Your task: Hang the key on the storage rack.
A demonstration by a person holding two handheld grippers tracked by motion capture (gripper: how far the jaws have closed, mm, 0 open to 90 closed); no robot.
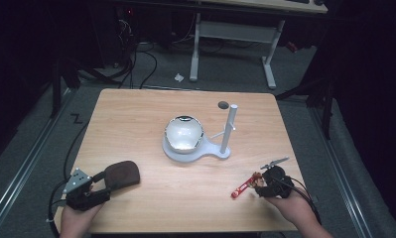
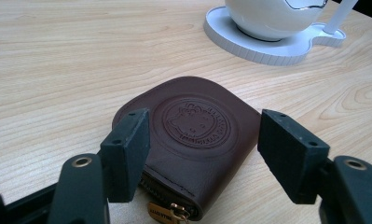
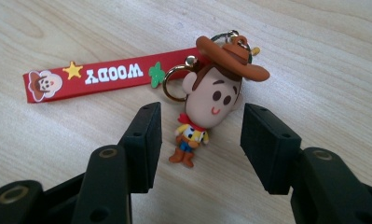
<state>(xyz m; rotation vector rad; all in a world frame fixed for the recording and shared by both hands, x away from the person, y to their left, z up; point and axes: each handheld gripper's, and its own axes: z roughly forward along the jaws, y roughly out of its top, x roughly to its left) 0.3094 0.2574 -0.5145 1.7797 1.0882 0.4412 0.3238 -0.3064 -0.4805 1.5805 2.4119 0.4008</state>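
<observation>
Red strap (image 3: 88, 77) reads "WOODY"; brown pouch (image 2: 193, 140) embossing seemingly Hello Kitty, lettering illegible. Both grippers' jaws spread.

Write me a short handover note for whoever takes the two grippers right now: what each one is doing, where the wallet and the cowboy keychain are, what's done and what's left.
Left gripper: jaws open, straddling the brown wallet, not closed on it. The wallet lies flat on the table at its near left, zipper pull toward the gripper.
Right gripper: jaws open on either side of the cowboy keychain, not gripping. The keychain lies flat at the near right, its red strap stretched out to one side.
White stand with the round bowl sits mid-table, untouched.
Done: both grippers lined up on their items.
Left: probably close on each and lift; nothing is held yet.
</observation>
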